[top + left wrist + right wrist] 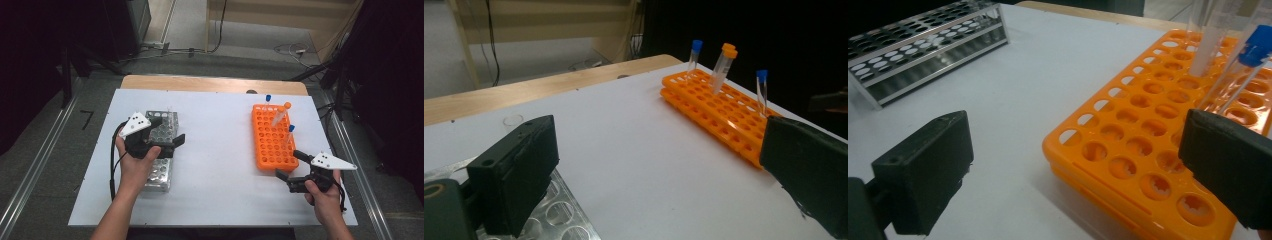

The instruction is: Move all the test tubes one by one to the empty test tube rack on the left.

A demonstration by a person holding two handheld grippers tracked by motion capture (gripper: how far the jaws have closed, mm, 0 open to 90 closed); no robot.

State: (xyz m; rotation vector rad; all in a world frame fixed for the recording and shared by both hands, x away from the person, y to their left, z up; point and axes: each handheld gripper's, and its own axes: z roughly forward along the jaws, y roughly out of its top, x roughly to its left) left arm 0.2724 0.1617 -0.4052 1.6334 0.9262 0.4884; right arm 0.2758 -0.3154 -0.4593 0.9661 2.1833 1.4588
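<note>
An orange tube rack (272,142) lies on the right of the white table top. It holds two blue-capped tubes (268,98) (291,129) and a leaning orange-capped tube (282,114). On the left lies a metal rack (165,172), with my left gripper (169,131) open above it and nothing between its jaws. In the left gripper view the gripper (656,145) looks across at the orange rack (719,110). My right gripper (290,164) stands open at the orange rack's near right corner, holding nothing. In the right gripper view, the near blue-capped tube (1255,47) rises just past the right jaw.
The white board (220,165) covers a wooden table whose far edge (210,82) shows behind it. A clear tube mouth (513,120) shows beyond the left jaw. Dark equipment and cables lie on the floor past the table. The metal rack (923,50) lies far left in the right gripper view.
</note>
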